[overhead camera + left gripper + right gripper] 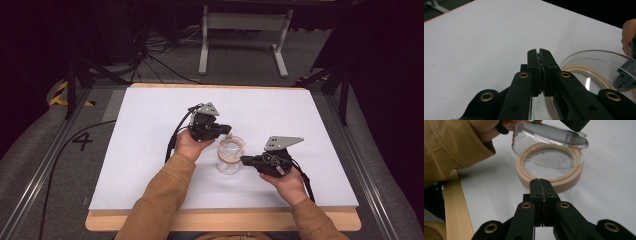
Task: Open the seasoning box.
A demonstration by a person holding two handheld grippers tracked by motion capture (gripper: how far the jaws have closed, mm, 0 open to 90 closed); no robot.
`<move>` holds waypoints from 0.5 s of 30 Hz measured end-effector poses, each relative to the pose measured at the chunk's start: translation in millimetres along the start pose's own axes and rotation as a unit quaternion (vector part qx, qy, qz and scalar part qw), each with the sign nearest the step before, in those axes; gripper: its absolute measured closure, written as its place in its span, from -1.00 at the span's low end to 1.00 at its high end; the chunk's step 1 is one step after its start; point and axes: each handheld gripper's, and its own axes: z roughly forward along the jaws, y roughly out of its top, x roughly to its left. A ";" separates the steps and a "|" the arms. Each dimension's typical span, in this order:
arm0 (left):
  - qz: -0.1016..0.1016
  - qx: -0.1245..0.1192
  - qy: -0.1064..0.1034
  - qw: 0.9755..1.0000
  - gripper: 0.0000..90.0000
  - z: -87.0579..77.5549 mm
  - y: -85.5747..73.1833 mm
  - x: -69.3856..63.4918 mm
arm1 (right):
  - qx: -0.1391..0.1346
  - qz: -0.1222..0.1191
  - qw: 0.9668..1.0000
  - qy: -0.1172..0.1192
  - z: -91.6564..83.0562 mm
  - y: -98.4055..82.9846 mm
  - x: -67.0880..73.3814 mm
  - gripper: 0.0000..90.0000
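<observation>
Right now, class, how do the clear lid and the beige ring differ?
The clear lid is see-through, while the beige ring is opaque. The clear lid is tilted with one edge raised, while the beige ring lies level beneath it. Both are round.

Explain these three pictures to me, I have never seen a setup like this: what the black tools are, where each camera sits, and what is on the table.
A person in tan sleeves sits at a white-topped table and holds a black hand-held gripper in each hand. No robot arm is involved.

The high view looks down from above the person. The other two cameras ride on the grippers and look along their black fingers.

On the table stands a clear round glass jar with a beige ring-shaped rim. Its clear plastic lid sits lifted and tilted above the rim.

The left gripper is at the lid's far edge. Its fingers look closed, with something thin between them, probably the lid's edge.

The right gripper, fingers shut and empty, points at the jar's rim.
</observation>
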 end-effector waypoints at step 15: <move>-0.001 0.001 0.004 1.000 0.93 -0.5 0.5 -0.4 | -0.039 0.009 0.999 0.026 2.2 -0.7 -4.2 0.99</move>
